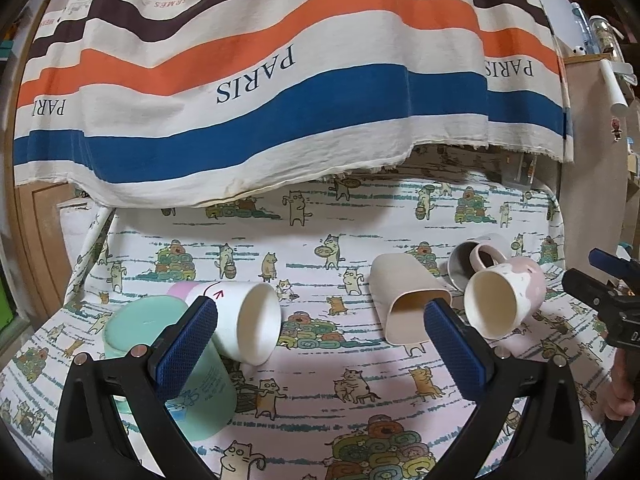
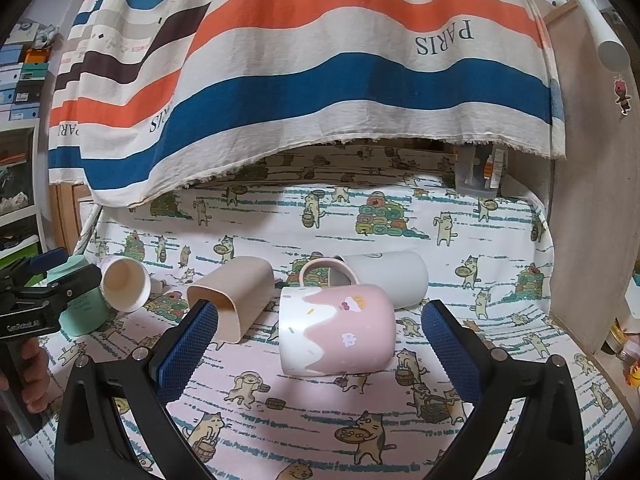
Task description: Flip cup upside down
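Several cups are on the cat-print cloth. A mint green cup (image 1: 180, 372) stands upside down by my left finger. A white paper cup (image 1: 244, 322) lies on its side beside it. A beige cup (image 1: 408, 300) lies on its side. A pink and white mug (image 2: 336, 330) lies on its side, handle up, with a grey mug (image 2: 392, 278) lying behind it. My left gripper (image 1: 320, 316) is open and empty between the paper cup and the beige cup. My right gripper (image 2: 320, 320) is open and empty, its fingers on either side of the pink mug.
A striped "PARIS" cloth (image 1: 280, 100) hangs over the back of the table. A wooden panel (image 2: 592, 220) stands on the right. A clear box (image 2: 480, 176) sits at the back right. Shelves with boxes (image 2: 20, 80) are at the left.
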`<state>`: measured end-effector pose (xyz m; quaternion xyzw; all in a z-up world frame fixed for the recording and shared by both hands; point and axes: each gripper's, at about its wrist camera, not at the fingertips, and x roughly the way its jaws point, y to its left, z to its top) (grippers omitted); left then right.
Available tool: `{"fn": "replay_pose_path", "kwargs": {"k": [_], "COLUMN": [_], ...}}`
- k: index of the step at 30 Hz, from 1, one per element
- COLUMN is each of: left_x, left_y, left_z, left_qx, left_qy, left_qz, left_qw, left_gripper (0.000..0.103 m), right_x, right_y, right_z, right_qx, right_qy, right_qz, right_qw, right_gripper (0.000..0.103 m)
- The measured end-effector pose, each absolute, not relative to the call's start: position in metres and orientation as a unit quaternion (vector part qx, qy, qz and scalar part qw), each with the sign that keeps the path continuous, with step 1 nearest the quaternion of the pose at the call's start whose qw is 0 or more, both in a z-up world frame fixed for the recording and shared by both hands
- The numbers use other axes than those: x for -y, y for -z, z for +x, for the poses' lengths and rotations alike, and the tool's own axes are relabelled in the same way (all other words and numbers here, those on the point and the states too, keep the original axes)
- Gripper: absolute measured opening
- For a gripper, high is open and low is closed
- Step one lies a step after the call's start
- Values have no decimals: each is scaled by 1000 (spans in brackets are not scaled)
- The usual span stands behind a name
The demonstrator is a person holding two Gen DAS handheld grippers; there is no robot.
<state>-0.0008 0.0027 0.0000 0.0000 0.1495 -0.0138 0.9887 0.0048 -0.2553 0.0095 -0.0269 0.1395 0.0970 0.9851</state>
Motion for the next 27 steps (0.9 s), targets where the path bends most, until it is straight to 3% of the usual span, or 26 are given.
{"fn": "replay_pose_path", "kwargs": {"k": [27], "left_x": [2], "left_y": [-11], "left_z": [-14], "left_qx": [-144], "left_qy": [-19], "left_qz": [15], "left_qw": [989], "left_gripper": [102], "right_x": [275], "right_y": [-17], "right_z": [-2], "right_qx": [-113], "right_qy": [-73], "right_qz": [22], "right_qw": [991], "right_gripper": [103]}}
